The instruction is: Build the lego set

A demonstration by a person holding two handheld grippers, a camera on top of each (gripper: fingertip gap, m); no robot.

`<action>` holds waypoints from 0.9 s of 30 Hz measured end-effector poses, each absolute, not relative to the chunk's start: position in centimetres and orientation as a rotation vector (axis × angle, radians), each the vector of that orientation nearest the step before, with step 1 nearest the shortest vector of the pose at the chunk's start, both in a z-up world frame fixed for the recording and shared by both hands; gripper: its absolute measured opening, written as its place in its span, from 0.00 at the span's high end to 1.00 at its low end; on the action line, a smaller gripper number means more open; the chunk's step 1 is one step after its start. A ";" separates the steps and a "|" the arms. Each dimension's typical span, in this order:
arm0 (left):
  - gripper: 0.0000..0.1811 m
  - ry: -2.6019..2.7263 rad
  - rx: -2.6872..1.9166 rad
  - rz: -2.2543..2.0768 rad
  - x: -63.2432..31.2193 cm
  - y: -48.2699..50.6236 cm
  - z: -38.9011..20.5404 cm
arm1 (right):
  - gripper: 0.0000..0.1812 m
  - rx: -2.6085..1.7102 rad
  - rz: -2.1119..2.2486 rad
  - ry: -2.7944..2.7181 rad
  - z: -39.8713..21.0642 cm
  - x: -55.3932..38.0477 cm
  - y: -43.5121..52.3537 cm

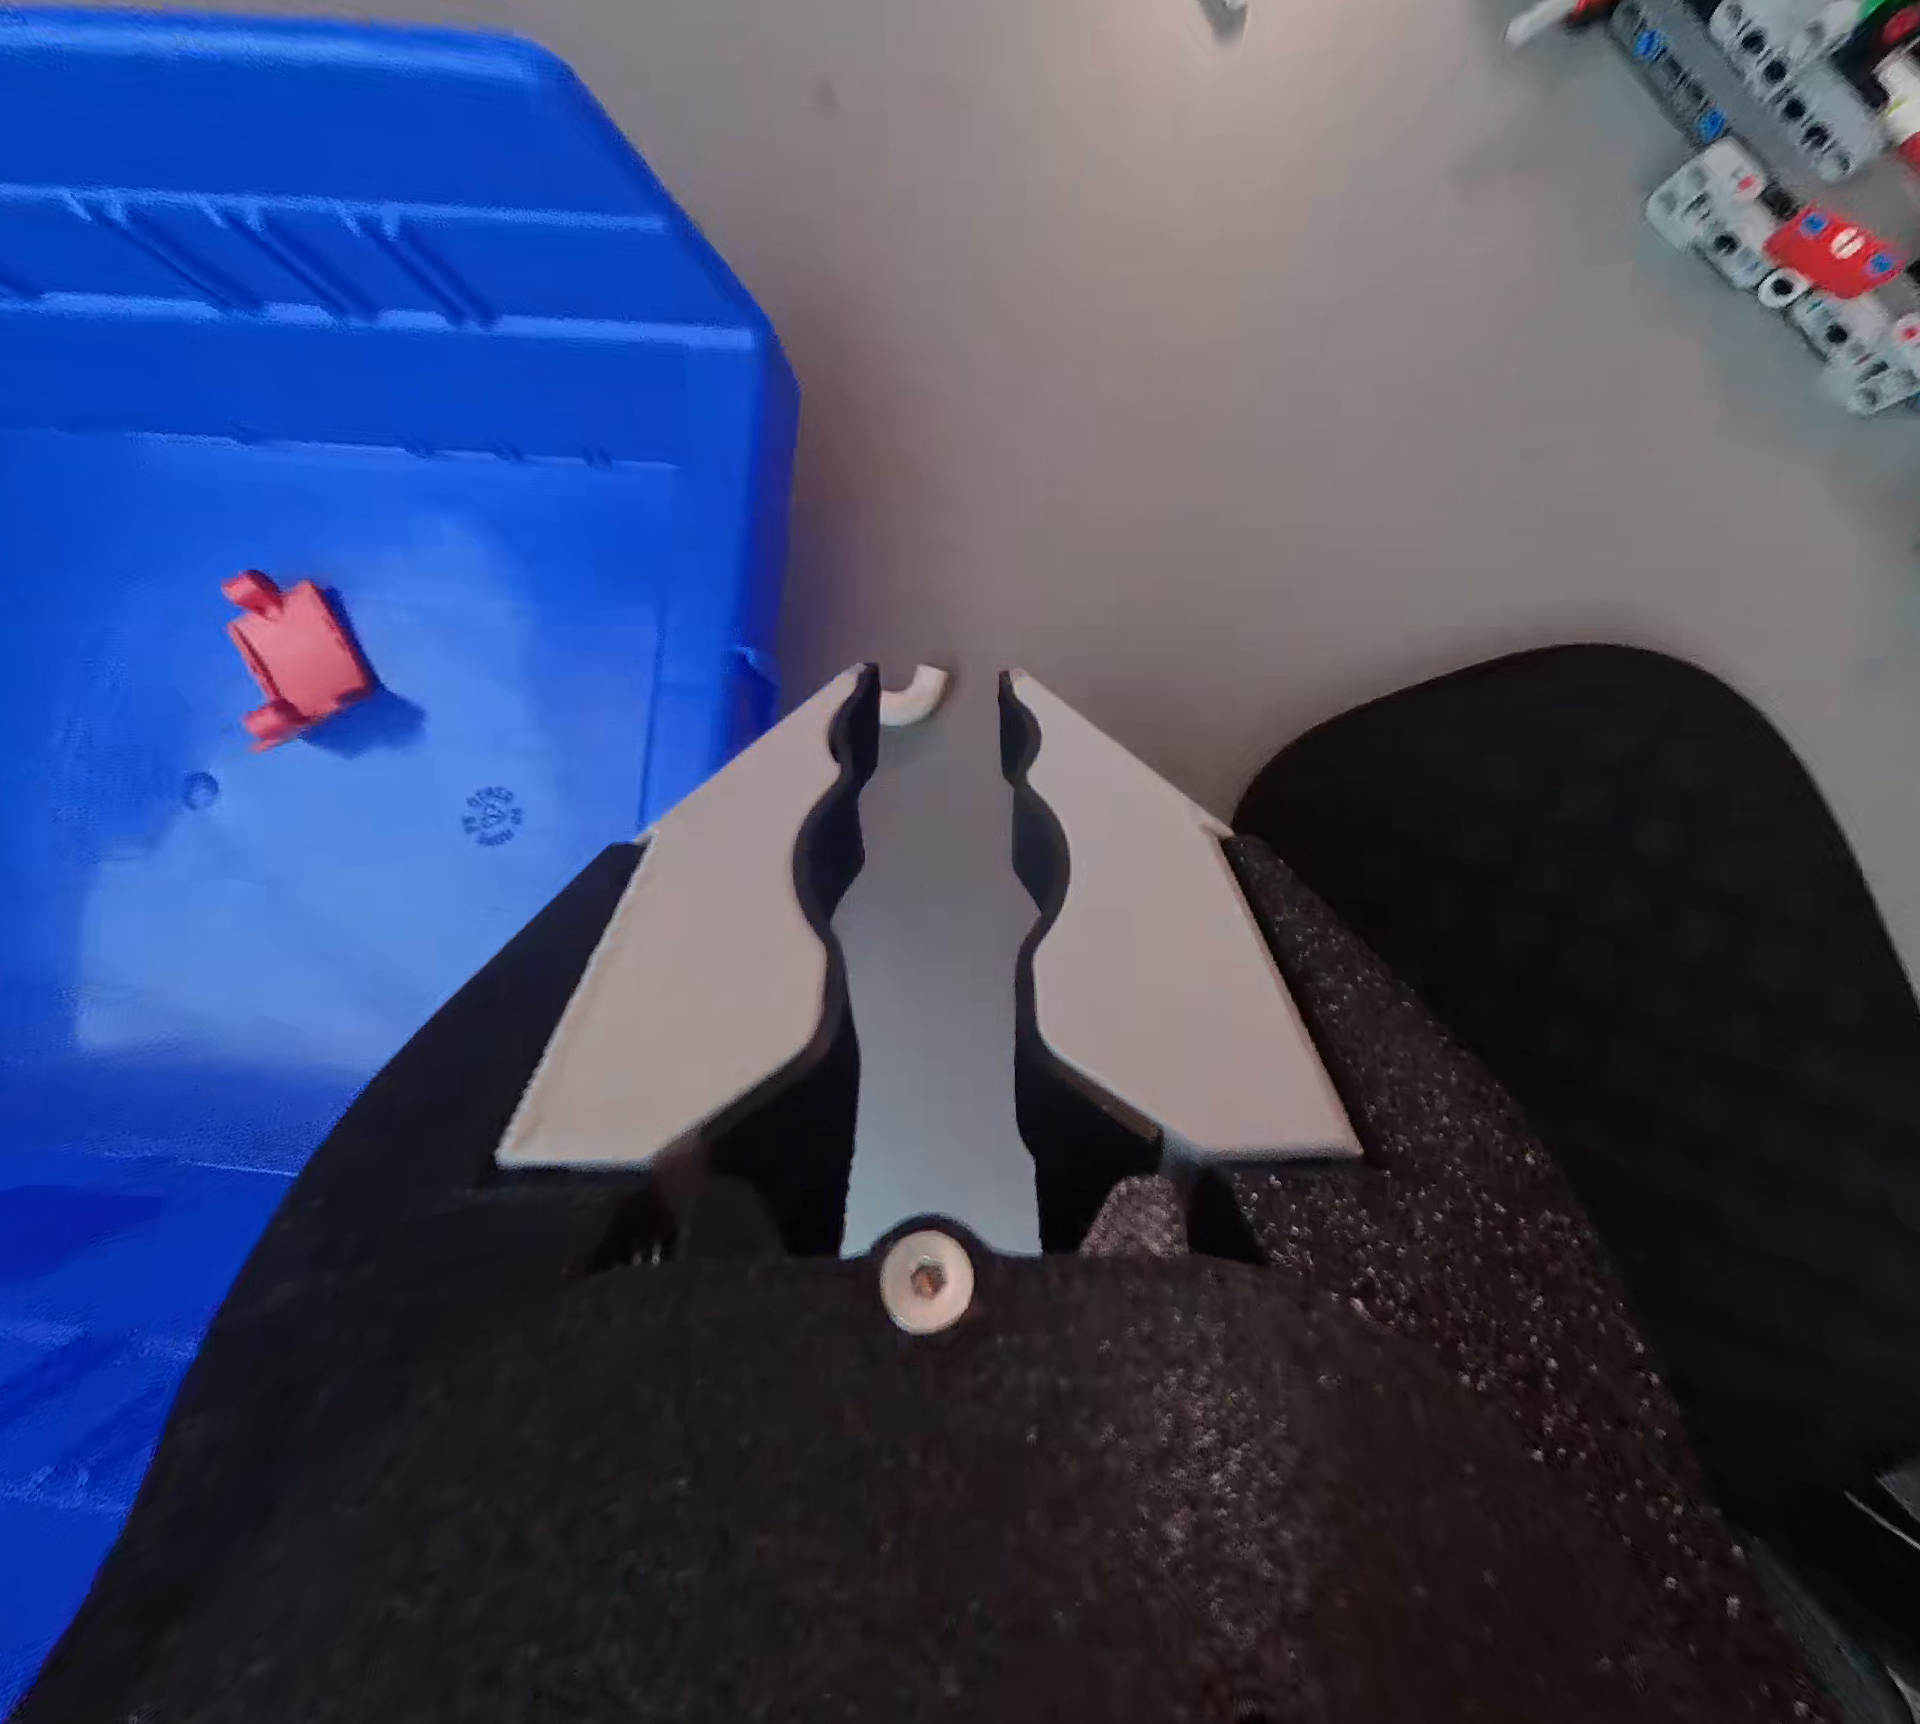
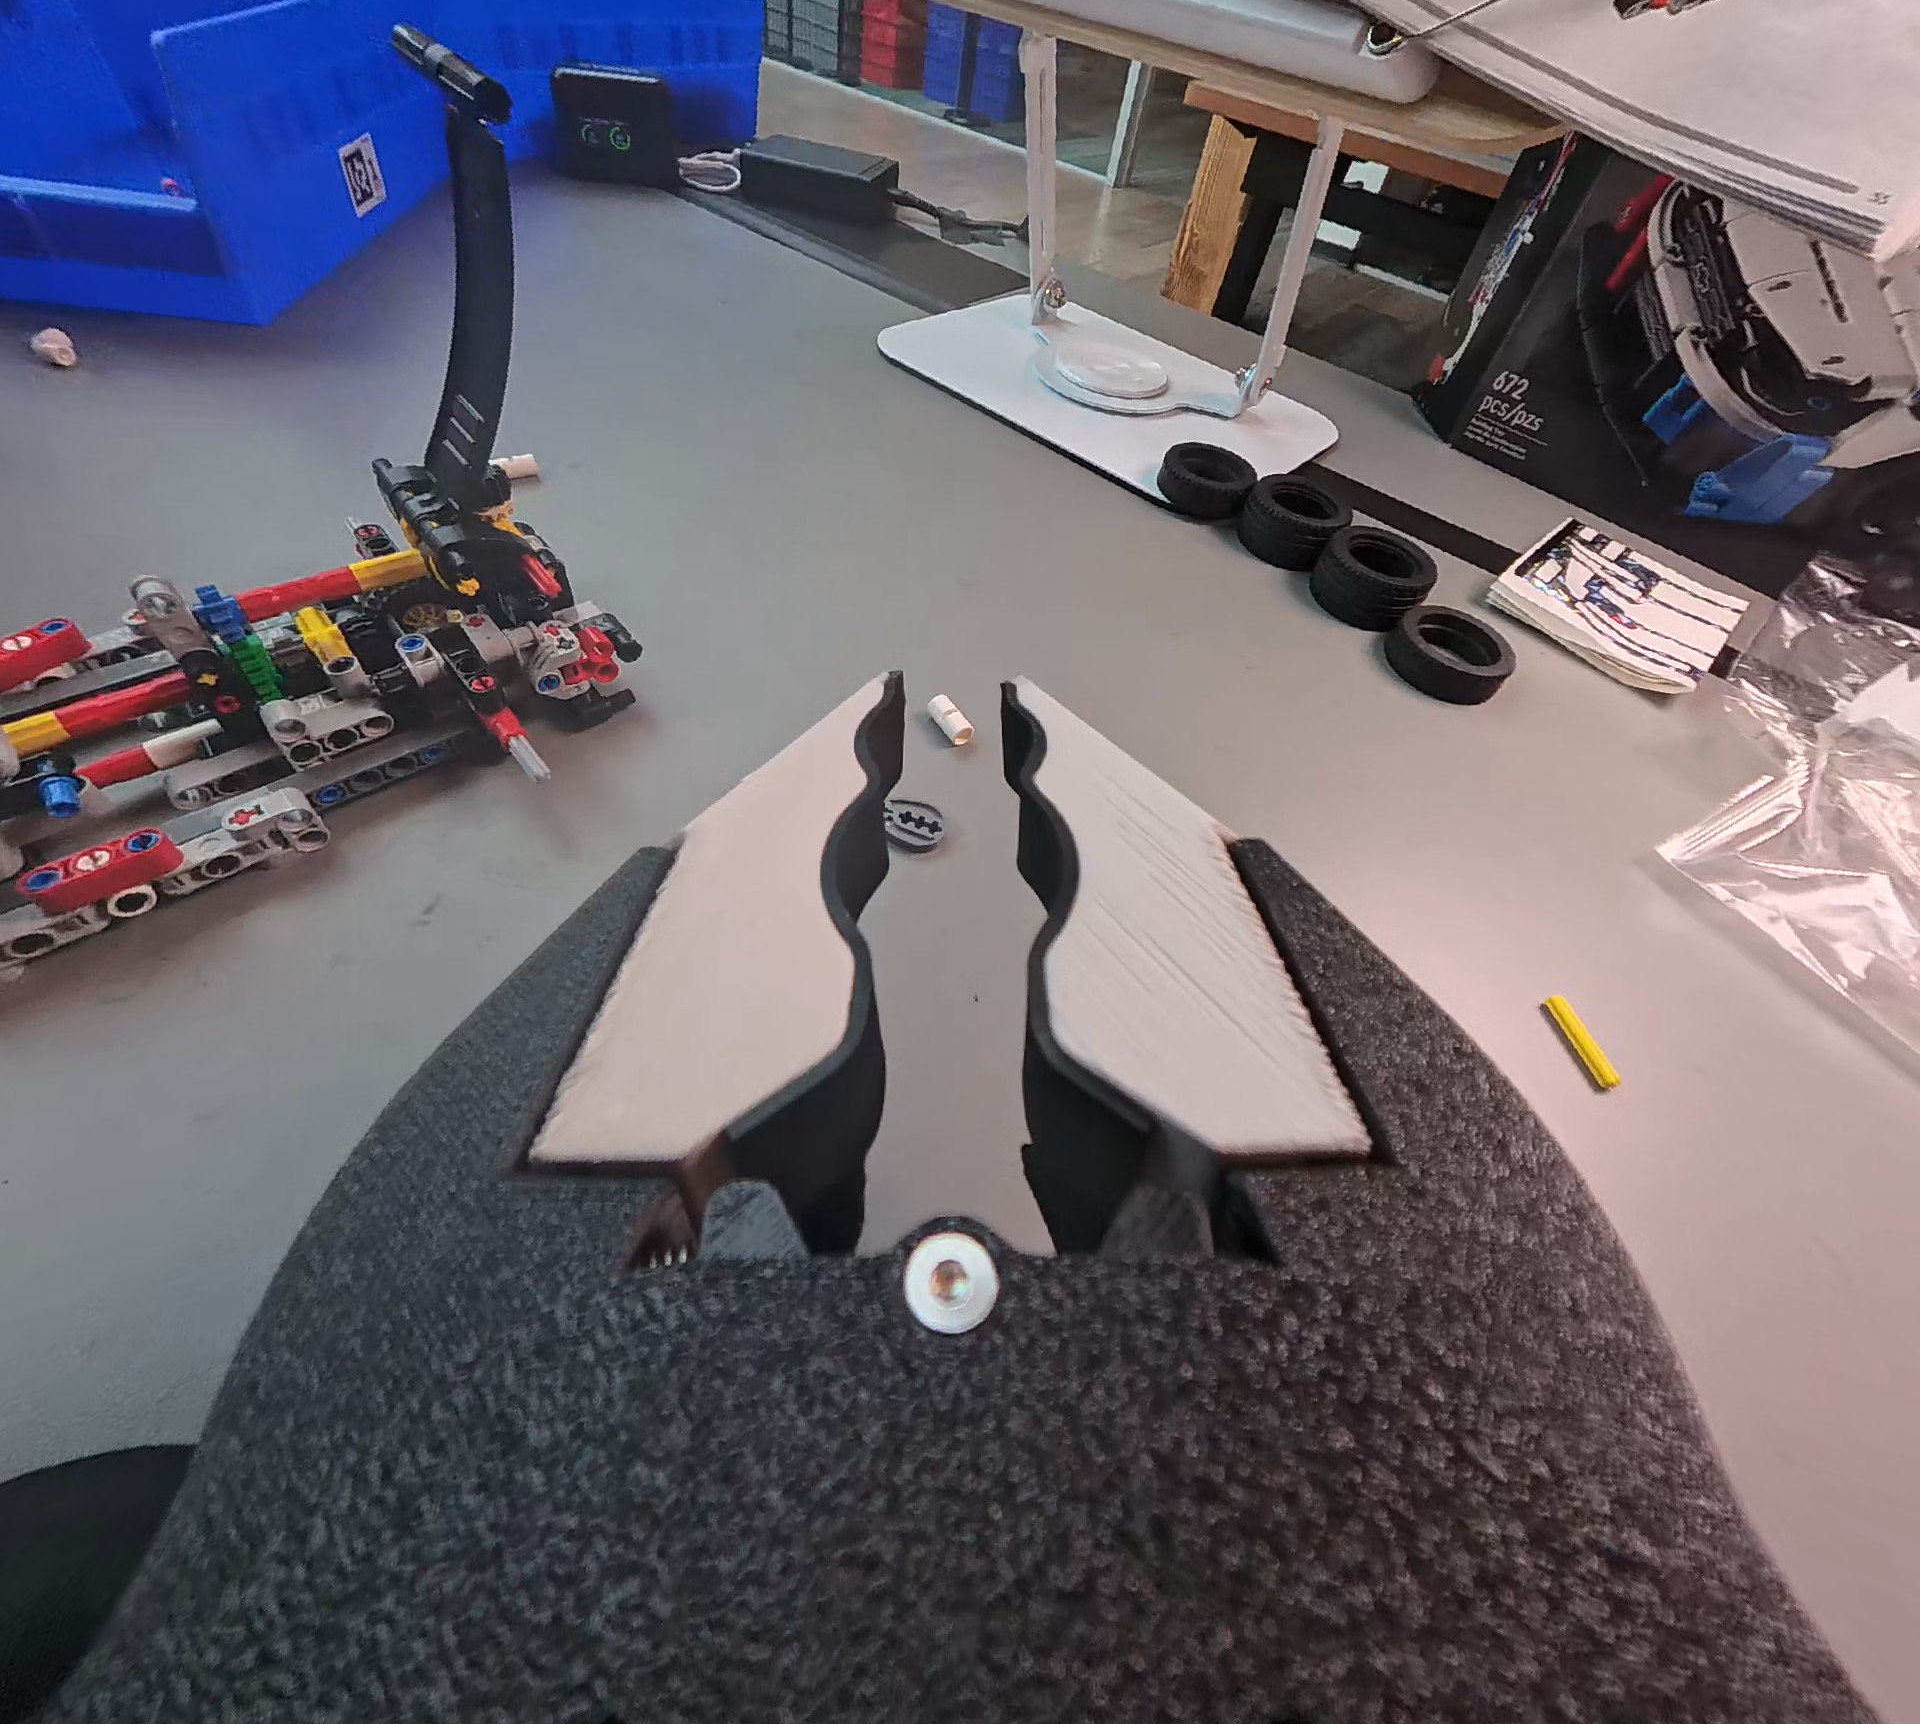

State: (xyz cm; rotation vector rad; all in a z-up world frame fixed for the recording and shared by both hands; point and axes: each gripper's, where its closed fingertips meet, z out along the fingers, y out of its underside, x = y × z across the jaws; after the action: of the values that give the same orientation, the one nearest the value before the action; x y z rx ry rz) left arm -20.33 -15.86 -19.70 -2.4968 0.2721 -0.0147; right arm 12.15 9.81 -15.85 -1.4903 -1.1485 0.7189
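Left gripper [image 1: 938,687] fingers parted around white piece [image 1: 912,695]; right gripper [image 2: 951,692] likewise, empty.

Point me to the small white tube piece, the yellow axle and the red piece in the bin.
White tube piece [image 2: 951,719], right wrist view, its side.
Yellow axle [image 2: 1580,1041], right wrist view, mid-length.
Red piece [image 1: 299,656], left wrist view, its body.

Part-built lego chassis [image 2: 281,698] lying flat on grey table, left side; black curved beam [image 2: 473,292] rising upright from it. Small white connector [image 2: 952,720] and dark round piece [image 2: 916,824] lying apart nearby.
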 end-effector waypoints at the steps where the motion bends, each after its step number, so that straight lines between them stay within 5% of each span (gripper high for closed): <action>1: 0.86 0.279 -2.535 0.004 -20.3 -16.1 -20.9 | 0.90 -1.492 0.715 -1.155 -15.9 12.1 9.8; 8: 0.83 0.169 -2.570 -0.010 -21.0 -15.5 -23.9 | 0.90 -1.481 0.687 -1.170 -16.1 12.0 9.6; 10: 0.91 0.184 -2.572 -0.056 -20.4 -15.4 -24.0 | 0.90 -1.484 0.687 -1.172 -16.1 12.0 9.6; 15: 0.93 0.244 -2.550 -0.039 -19.6 -15.1 -23.9 | 0.90 -1.483 0.689 -1.176 -16.1 11.9 9.5; 27: 0.93 0.543 -1.943 -0.021 -11.5 -5.2 -15.6 | 0.90 -1.471 0.662 -1.174 -16.1 12.3 9.6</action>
State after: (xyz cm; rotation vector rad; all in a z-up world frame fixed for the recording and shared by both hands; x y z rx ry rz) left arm -11.46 -5.23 -15.59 -1.9428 0.5430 -0.0208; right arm 12.26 9.64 -16.08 -1.4714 -1.1737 0.6622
